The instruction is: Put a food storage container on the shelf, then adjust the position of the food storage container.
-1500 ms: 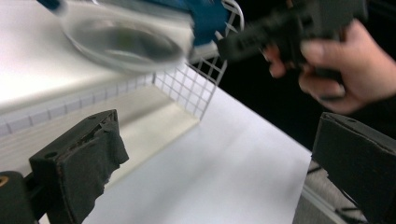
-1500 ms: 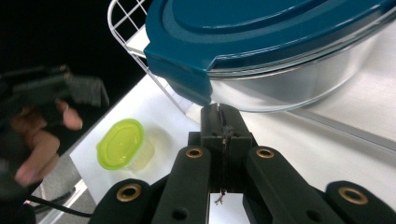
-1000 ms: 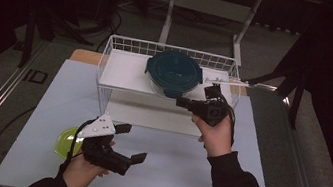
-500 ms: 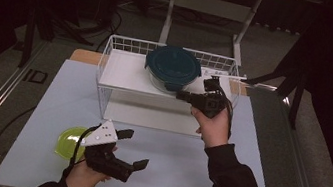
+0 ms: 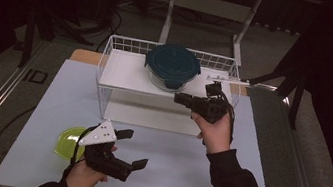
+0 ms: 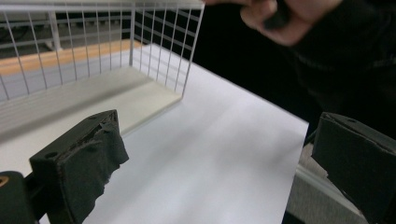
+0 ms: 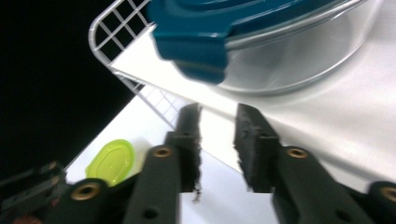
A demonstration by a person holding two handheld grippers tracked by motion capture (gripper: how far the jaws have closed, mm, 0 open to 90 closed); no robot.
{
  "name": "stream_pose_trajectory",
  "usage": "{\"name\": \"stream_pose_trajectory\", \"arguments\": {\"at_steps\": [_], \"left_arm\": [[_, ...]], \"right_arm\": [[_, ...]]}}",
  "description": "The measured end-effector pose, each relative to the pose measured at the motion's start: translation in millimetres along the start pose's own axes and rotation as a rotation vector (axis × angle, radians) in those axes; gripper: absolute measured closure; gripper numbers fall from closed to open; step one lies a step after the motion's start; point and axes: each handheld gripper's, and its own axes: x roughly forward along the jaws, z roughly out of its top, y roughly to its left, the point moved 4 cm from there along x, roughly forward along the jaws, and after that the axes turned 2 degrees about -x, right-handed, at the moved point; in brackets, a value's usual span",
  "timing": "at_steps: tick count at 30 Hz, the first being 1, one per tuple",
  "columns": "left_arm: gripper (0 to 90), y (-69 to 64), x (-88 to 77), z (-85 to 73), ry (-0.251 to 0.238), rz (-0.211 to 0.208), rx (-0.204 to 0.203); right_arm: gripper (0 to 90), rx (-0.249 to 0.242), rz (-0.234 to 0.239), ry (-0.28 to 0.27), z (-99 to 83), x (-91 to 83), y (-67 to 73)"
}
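Observation:
A round glass container with a teal lid (image 5: 172, 66) stands on the top shelf of a white wire rack (image 5: 108, 64). My right gripper (image 5: 177, 97) is level just in front of it. Its jaws have just been opening and hold nothing. In the right gripper view the gripper (image 7: 218, 112) has a narrow gap, just below the lid's tab (image 7: 201, 56) and the glass bowl (image 7: 299, 60). My left gripper (image 5: 137, 147) hovers low over the white mat with its jaws wide open and empty. In the left gripper view the gripper (image 6: 219, 126) faces the rack's corner (image 6: 159, 42).
A lime-green lid (image 5: 66, 141) lies on the white mat (image 5: 177, 171) beside my left hand, and the green lid (image 7: 111, 161) also shows in the right gripper view. The rack's lower shelf (image 5: 150, 116) is bare. A metal stand (image 5: 209, 4) rises behind the table.
My right gripper's jaws have parted and its tips have drawn slightly back from the container's edge. The container and the left gripper have hardly moved.

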Motion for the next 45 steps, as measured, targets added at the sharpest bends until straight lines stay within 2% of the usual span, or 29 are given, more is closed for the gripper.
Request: {"name": "stream_pose_trajectory", "arguments": {"at_steps": [4, 5, 7, 8, 9, 11, 13, 17, 18, 20, 22, 25, 29, 32, 36, 38, 40, 42, 45], "left_arm": [[1.4, -1.2, -2.3, 1.7, 0.013, -0.017, 0.025], [1.4, -0.5, -2.9, 1.8, 0.023, -0.010, 0.028], [1.4, 2.7, -5.6, 2.0, 0.024, -0.004, 0.022], [1.4, 5.0, -7.3, 2.3, 0.025, 0.001, 0.013], [1.4, 7.5, -9.2, 2.4, 0.026, -0.001, 0.013], [1.8, 11.9, -13.8, 2.3, 0.033, 0.008, 0.019], [4.9, 15.2, -19.1, 2.6, 0.030, 0.015, 0.035], [7.9, 24.4, -30.8, 4.3, 0.024, 0.041, 0.036], [11.8, 26.5, -34.5, 4.9, 0.017, 0.051, 0.041], [13.7, 30.3, -41.5, 5.6, 0.014, 0.055, 0.047], [16.5, 34.3, -49.6, 5.7, 0.011, 0.079, 0.063], [25.4, 41.6, -61.8, 4.7, 0.014, 0.102, 0.074], [44.9, 52.1, -78.4, 0.9, 0.029, 0.133, 0.093], [59.0, 61.8, -91.9, -4.7, 0.038, 0.179, 0.111], [71.2, 77.0, -110.7, -14.0, 0.041, 0.240, 0.084], [78.0, 83.3, -119.4, -19.9, 0.042, 0.276, 0.089], [84.0, 89.8, -126.4, -26.8, 0.052, 0.285, 0.075], [88.0, 96.5, -131.8, -34.9, 0.078, 0.310, 0.077], [89.0, 105.6, -137.5, -47.9, 0.107, 0.326, 0.087]], "right_arm": [[47.6, -0.062, 0.014, -0.034, -11.1, -12.7, 13.4], [42.5, -0.076, 0.022, -0.045, -14.2, -16.1, 16.1], [31.7, -0.075, 0.040, -0.072, -20.4, -22.5, 19.1], [25.5, -0.068, 0.059, -0.087, -23.7, -25.6, 19.8], [20.4, -0.083, 0.084, -0.100, -27.6, -29.2, 20.3], [15.9, -0.111, 0.098, -0.119, -36.0, -36.6, 21.3], [14.9, -0.123, 0.093, -0.131, -44.6, -42.3, 21.4], [14.1, -0.149, 0.089, -0.143, -63.8, -50.8, 23.0], [14.1, -0.163, 0.092, -0.152, -68.3, -52.8, 23.6], [14.2, -0.183, 0.092, -0.167, -77.2, -57.1, 24.4], [14.3, -0.194, 0.093, -0.181, -85.9, -60.4, 25.6], [14.4, -0.218, 0.078, -0.178, -97.5, -63.1, 27.1], [14.6, -0.235, 0.081, -0.176, -109.1, -66.7, 29.0], [14.6, -0.230, 0.101, -0.176, -116.9, -69.2, 30.4], [14.6, -0.226, 0.105, -0.176, -124.9, -72.2, 29.7], [14.6, -0.221, 0.100, -0.176, -128.0, -73.4, 28.3], [14.6, -0.216, 0.098, -0.175, -131.0, -74.2, 26.6], [14.6, -0.209, 0.101, -0.174, -133.4, -74.5, 25.1], [14.6, -0.206, 0.095, -0.171, -135.9, -74.7, 23.9]]}}
